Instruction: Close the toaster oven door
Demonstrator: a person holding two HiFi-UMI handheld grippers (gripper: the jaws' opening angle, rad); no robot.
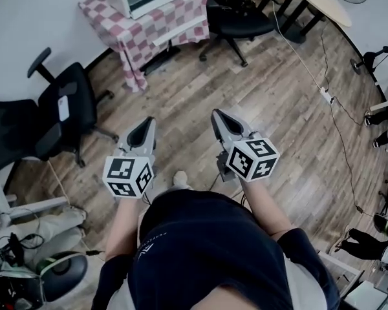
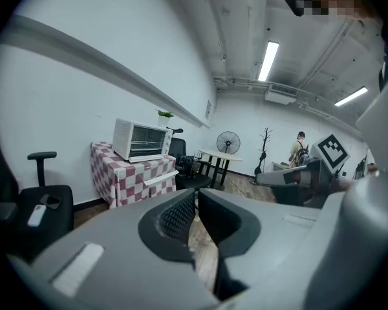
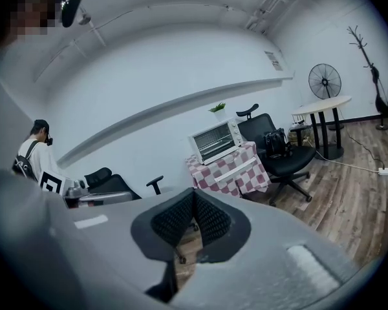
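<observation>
Though too far off for reading any label, showed as one white toaster oven (image 2: 141, 140) atop the checkered table (image 2: 126, 176), glass door upright against its front. Counted one black office chair (image 1: 61, 112) on one side of that table, second chair (image 1: 239, 19) on the other. Held left gripper (image 2: 196, 199) and right gripper (image 3: 194, 199) well short of the table, both claws pressed together, pinching nothing

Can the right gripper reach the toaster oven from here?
Probably not yet: the toaster oven sits on a checkered table across open wood floor from the right gripper. Nothing blocks the way; stepping closer should do it.
</observation>
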